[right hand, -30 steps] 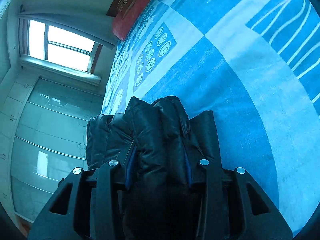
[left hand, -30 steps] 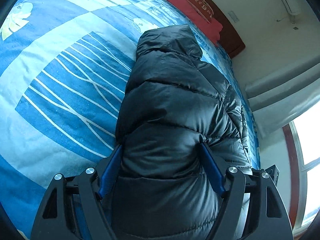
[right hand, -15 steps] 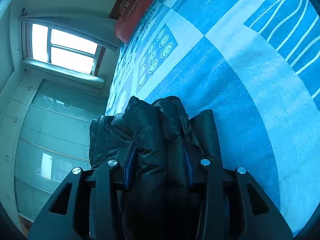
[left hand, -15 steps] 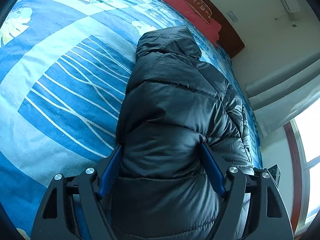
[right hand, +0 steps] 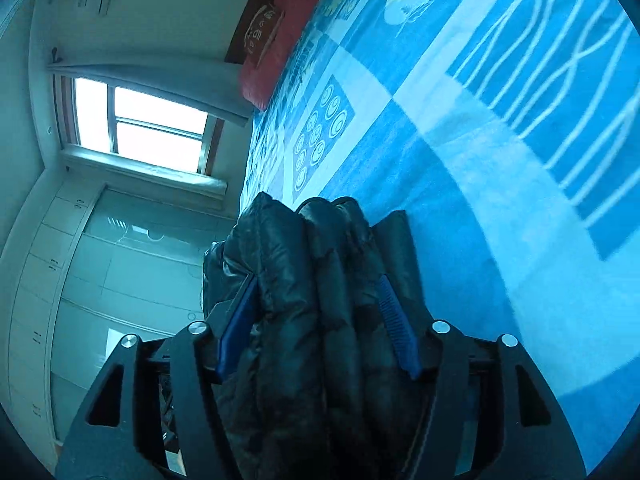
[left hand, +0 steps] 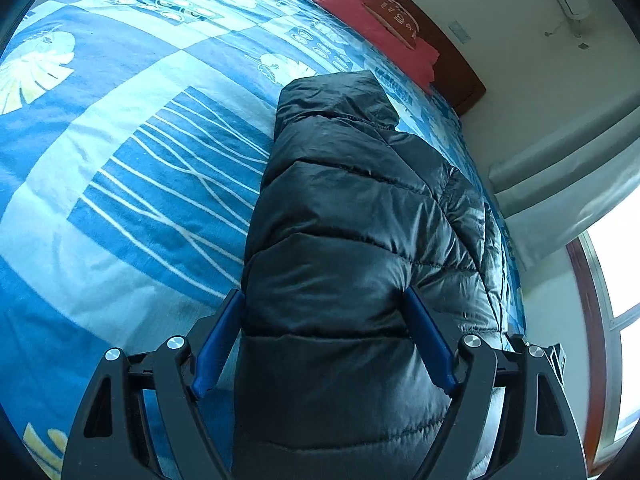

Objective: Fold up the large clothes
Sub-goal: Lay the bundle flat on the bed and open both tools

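Blue patterned bedspread (left hand: pixel 120 184) is carrying my black puffer jacket (left hand: pixel 352 248); left gripper (left hand: pixel 324 344) jaws are bracketing it, right gripper (right hand: pixel 316 328) jaws are opening around its bunched folds.

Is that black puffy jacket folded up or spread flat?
Folded: the black puffy jacket lies as a narrow bundle on the bedspread, with stacked layers.

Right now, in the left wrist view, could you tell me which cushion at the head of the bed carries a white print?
The brown cushion lying on top; the red pillow beneath it is plain.
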Tool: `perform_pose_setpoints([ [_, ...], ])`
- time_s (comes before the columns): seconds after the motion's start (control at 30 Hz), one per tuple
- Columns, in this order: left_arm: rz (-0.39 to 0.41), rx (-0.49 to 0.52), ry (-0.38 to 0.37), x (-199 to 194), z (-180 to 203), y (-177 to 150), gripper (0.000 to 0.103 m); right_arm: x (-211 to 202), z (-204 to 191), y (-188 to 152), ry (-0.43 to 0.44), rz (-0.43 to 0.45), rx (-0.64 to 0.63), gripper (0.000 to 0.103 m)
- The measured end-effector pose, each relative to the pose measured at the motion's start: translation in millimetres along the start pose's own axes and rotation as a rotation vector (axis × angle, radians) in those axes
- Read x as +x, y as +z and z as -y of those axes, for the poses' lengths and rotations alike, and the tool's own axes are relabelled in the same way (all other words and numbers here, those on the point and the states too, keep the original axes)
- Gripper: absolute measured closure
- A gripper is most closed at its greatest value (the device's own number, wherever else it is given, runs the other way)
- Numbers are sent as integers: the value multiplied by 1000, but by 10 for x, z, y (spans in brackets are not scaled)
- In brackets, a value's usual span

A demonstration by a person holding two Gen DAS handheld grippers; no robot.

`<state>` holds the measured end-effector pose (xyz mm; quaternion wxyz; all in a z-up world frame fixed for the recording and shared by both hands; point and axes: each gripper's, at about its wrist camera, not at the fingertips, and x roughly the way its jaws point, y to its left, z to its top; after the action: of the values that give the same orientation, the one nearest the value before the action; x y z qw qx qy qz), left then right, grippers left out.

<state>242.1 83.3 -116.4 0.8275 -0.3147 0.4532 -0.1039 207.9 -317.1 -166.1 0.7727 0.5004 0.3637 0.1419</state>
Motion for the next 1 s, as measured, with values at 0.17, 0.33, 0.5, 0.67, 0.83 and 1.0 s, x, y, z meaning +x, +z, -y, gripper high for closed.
perform_pose_setpoints([
  [0.17,25,20,43,-134,36,-62,23,-185,-6,-66,-91,30,-8,39],
  [0.33,55,75,111,-377,108,-211,23,-503,-271,-274,-281,104,-135,36],
  [0.5,112,170,218,-663,249,-463,20,-748,-633,-659,-448,148,-313,25],
  [0.67,155,228,273,-929,354,-736,20,-902,-889,-1096,-553,181,-458,23],
  [0.83,209,289,327,-1194,495,-1006,20,-1000,-1094,-1485,-589,196,-564,19],
  [1.0,245,339,369,-1366,618,-1201,19,-1091,-1298,-1762,-587,223,-641,18],
])
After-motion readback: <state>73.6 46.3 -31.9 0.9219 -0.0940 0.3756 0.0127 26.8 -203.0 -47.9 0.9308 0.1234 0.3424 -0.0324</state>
